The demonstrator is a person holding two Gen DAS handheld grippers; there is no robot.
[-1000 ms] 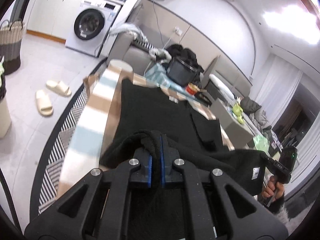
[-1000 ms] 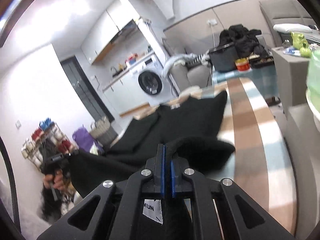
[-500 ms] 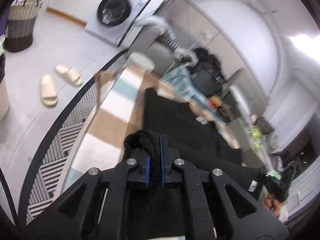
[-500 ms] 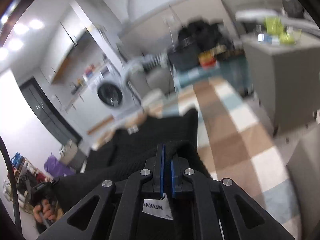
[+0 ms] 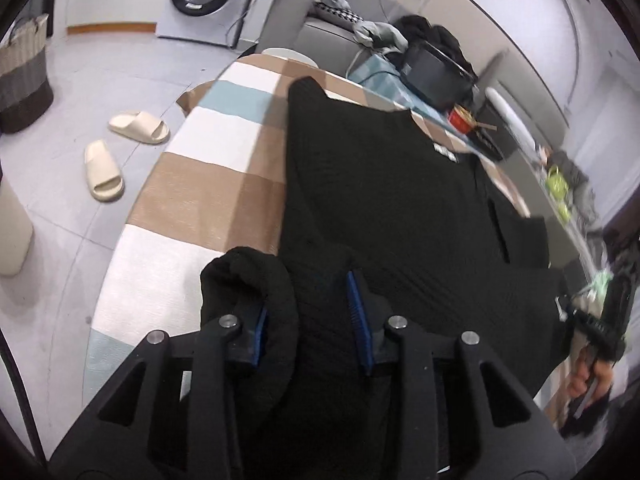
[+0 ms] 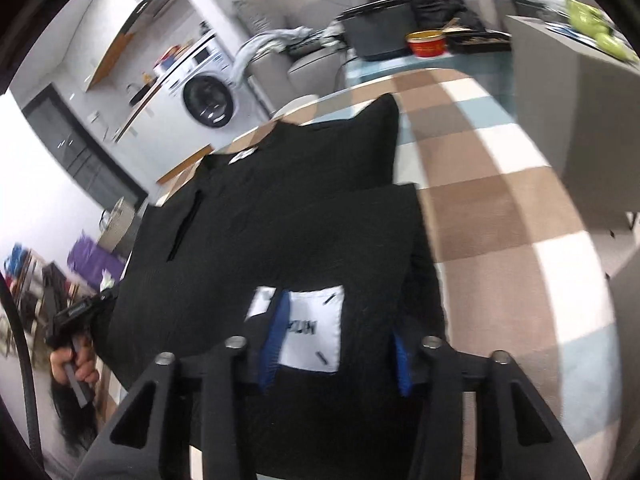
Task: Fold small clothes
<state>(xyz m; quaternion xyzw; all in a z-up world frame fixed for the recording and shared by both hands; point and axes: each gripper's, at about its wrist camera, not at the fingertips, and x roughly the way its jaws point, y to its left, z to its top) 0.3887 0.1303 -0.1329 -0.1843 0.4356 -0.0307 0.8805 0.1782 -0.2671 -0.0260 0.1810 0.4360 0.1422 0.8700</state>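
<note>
Both my left gripper [image 5: 308, 316] and right gripper [image 6: 336, 344] stand open over the black sweater [image 5: 400, 200]; the bunched cuff draped on my left finger may drag and undo the fold

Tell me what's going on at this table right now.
A person with a handheld gripper in each hand is folding a black garment spread on a checked tablecloth. Its near hem has been brought over the body. Both the left gripper and the right gripper are open, with cloth lying loose between their fingers. A white label shows at the right gripper.
</note>
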